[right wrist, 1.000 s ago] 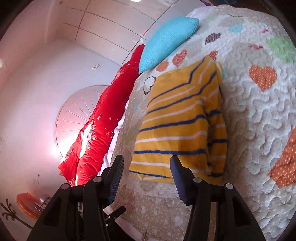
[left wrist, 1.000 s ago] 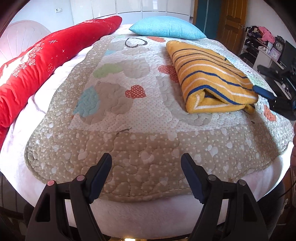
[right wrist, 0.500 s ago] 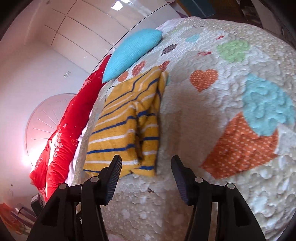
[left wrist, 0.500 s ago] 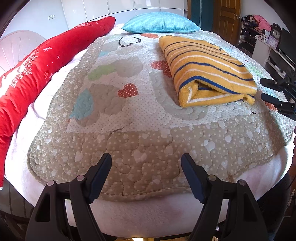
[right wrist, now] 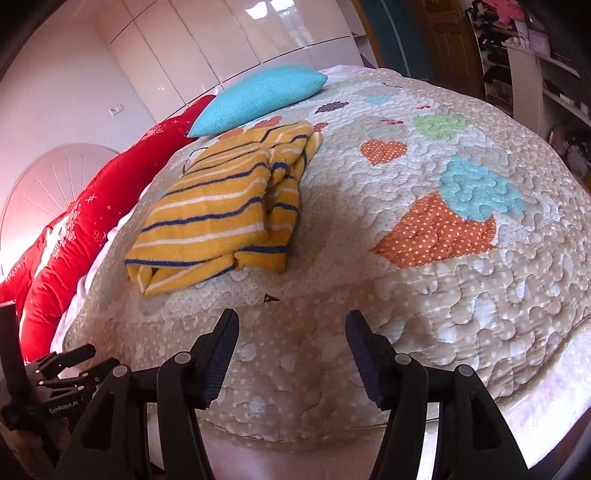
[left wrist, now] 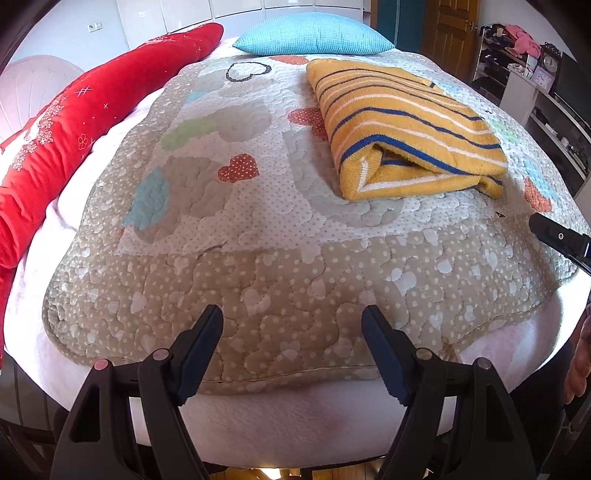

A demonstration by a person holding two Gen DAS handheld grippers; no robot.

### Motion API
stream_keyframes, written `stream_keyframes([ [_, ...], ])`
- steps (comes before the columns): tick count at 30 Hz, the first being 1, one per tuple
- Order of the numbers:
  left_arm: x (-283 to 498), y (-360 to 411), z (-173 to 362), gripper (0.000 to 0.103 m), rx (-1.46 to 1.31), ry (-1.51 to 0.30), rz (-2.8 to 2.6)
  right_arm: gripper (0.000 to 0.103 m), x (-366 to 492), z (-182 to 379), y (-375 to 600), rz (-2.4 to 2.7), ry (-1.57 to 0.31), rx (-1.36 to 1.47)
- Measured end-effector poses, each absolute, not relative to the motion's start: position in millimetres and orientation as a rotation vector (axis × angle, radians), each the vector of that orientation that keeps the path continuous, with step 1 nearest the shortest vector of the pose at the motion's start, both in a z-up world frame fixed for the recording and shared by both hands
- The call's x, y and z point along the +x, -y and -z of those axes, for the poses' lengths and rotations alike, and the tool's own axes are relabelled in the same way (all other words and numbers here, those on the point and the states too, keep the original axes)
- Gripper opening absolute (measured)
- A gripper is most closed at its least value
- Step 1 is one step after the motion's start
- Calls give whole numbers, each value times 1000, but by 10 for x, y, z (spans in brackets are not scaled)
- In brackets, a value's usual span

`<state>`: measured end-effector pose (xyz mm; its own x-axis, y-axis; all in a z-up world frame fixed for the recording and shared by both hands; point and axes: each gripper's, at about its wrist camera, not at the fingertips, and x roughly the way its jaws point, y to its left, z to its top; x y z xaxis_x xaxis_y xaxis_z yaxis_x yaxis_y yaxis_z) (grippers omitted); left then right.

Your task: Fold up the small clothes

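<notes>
A yellow knit garment with blue and white stripes [left wrist: 402, 125] lies folded on the heart-patterned quilt [left wrist: 258, 236], toward the far right of the bed; it also shows in the right wrist view [right wrist: 229, 206]. My left gripper [left wrist: 291, 332] is open and empty above the quilt's near edge. My right gripper [right wrist: 291, 336] is open and empty, a short way in front of the garment. A tip of the right gripper shows at the right edge of the left wrist view [left wrist: 554, 236].
A long red bolster [left wrist: 74, 129] runs along the bed's left side. A blue pillow [left wrist: 314, 37] lies at the head. Shelves with clutter [left wrist: 524, 48] stand to the right. A wooden door [left wrist: 450, 29] is behind.
Both grippers have drawn back from the garment toward the foot of the bed. The right wrist view has rolled from a tilt to nearly level. The garment has not moved.
</notes>
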<state>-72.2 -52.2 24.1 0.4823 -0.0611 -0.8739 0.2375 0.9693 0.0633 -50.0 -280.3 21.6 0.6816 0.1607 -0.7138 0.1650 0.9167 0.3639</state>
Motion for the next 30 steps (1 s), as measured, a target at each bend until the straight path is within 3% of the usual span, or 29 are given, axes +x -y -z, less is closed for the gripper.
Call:
stream_keyframes([
  [22, -952, 351, -678, 76, 103, -978, 175, 69, -843, -467, 2506, 73, -864, 347],
  [29, -1219, 252, -1092, 77, 107, -806, 126, 71, -930, -748, 2300, 50, -825, 296],
  [30, -1282, 234, -1178, 84, 115, -749, 105, 71, -937, -791, 2273, 46, -818, 291],
])
